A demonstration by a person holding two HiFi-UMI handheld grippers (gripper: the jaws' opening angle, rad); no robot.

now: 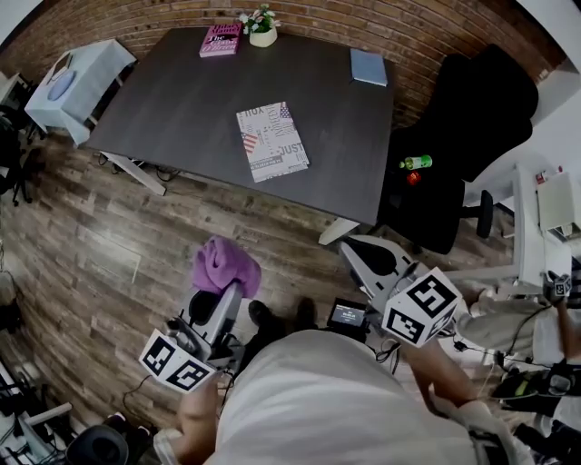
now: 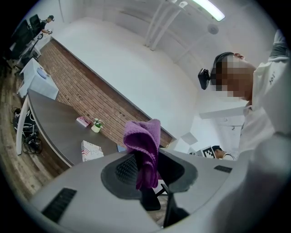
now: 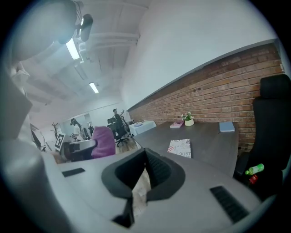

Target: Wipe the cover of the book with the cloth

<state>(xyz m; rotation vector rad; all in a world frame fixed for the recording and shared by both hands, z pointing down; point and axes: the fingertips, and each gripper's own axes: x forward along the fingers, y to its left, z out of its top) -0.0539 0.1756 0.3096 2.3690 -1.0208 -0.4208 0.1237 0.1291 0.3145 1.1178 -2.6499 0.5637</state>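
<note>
The book (image 1: 272, 141) lies flat and cover-up near the middle of the dark table (image 1: 182, 109), in the upper centre of the head view. It sits squarely on open tabletop, which I judge leaves its whole face free for a wiping pass. Nothing touches it yet.

The cloth (image 1: 225, 265) is well apart from it, low in the frame over the wooden floor. The left gripper (image 1: 221, 292) is clamped on it: in the left gripper view a purple fold hangs between the pads while the bulk bunches above the tips (a loose wad, handy for rubbing). The right gripper (image 1: 360, 256), at the lower right, is closed with nothing between its jaws. It is probably kept free to steady the book.

Counted: one cloth, two grippers, and three books on the table, the patterned one plus a pink book (image 1: 221, 41) and a blue book (image 1: 369, 66) along the far edge. There is also one potted plant (image 1: 262, 27) and one green bottle (image 1: 418, 163) on the black chair (image 1: 472, 109) at the right.
</note>
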